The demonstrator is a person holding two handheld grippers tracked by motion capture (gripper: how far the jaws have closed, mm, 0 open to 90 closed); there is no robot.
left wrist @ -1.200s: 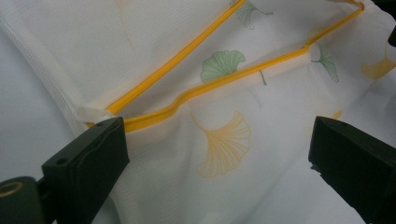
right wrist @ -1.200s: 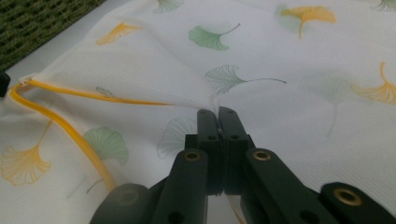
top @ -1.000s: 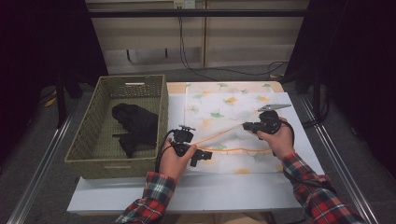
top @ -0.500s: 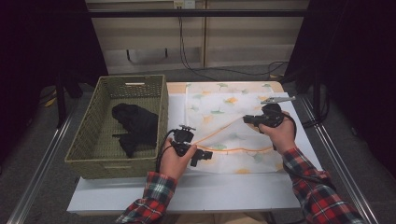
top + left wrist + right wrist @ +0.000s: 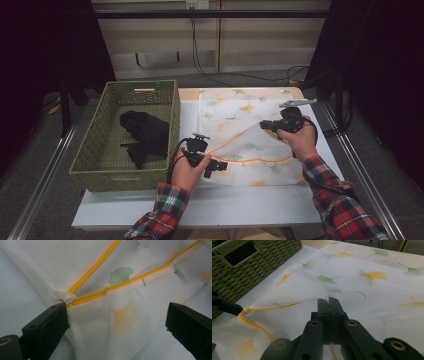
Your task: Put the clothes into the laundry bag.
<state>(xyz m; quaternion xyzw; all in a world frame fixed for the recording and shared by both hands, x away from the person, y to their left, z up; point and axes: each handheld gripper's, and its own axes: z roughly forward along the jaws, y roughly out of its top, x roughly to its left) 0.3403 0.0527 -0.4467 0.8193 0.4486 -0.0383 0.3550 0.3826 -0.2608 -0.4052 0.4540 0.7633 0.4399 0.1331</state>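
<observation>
While right gripper [image 5: 328, 300] pinches mesh bag [image 5: 372, 297] (upper flap); left gripper [image 5: 117, 317] fingers wide | astride zipper pull [image 5: 64, 296]

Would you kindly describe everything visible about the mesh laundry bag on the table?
The mesh laundry bag is white netting printed with green and yellow ginkgo leaves. It lies on the white table, right of the wicker basket. Its orange zipper is open, the white pull at one end. The right tongs pinch and lift the upper layer; the left tongs gape over the zipper edge.
</observation>
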